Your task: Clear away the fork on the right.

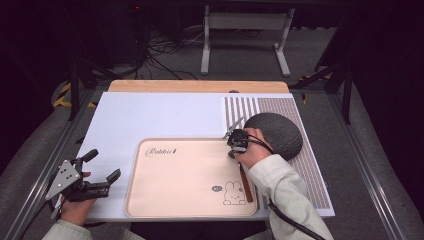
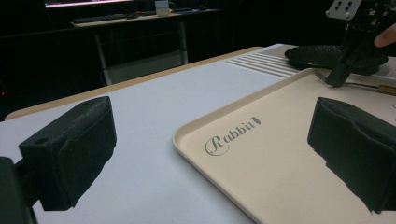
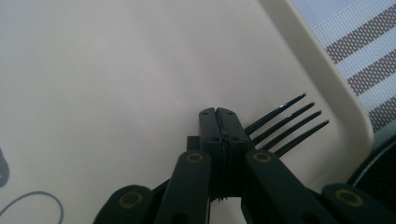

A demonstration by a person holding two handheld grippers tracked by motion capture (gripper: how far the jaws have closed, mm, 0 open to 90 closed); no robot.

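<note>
We hold right tongs [image 1: 235, 141] closed over neck of dark-tined, brown-handled fork [image 1: 244, 182], lying along right edge of cream plastic rabbit-print tray [image 1: 190, 175], tines toward dark round plate [image 1: 280, 134]. Whether pads truly pinch it, we cannot tell. Step, we judge: positioning fork. Next: settle it flat, release. Left tongs [image 1: 104, 167] wide, empty, low over white surface [image 1: 160, 115] left of tray.

Overhead plus two close views, tray [image 1: 150, 200] shared
</note>
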